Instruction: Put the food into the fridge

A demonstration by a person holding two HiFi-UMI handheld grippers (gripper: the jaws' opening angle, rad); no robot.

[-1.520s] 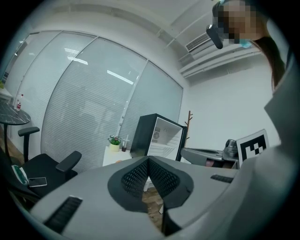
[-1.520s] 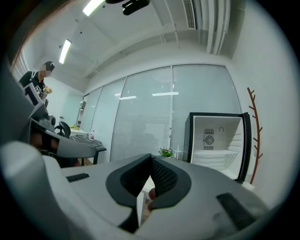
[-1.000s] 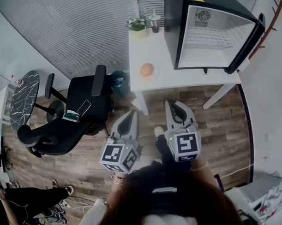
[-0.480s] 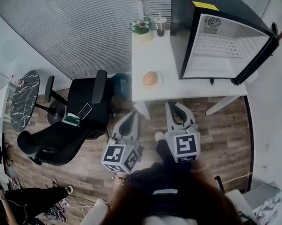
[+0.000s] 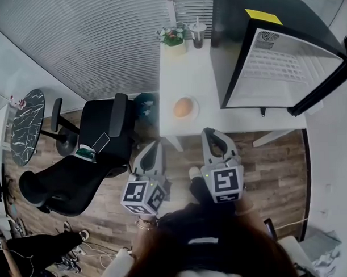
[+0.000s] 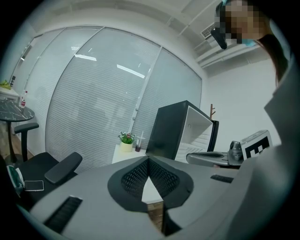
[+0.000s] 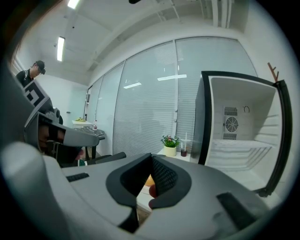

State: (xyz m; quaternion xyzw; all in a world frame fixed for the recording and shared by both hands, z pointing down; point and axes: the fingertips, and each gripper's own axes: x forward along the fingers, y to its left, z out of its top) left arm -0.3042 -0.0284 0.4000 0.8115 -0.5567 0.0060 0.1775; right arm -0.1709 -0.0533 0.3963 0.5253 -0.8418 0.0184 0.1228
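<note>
Nothing in the fridge yet

We held the left gripper (image 5: pixel 153 146) and right gripper (image 5: pixel 211 132) at lower centre, jaws pressed together and empty. The food (image 5: pixel 182 107) sat on its plate (image 5: pixel 196 107) on the table (image 5: pixel 185 66), left of the open fridge (image 5: pixel 285 69). Pickup and placing were both left to do.
</note>
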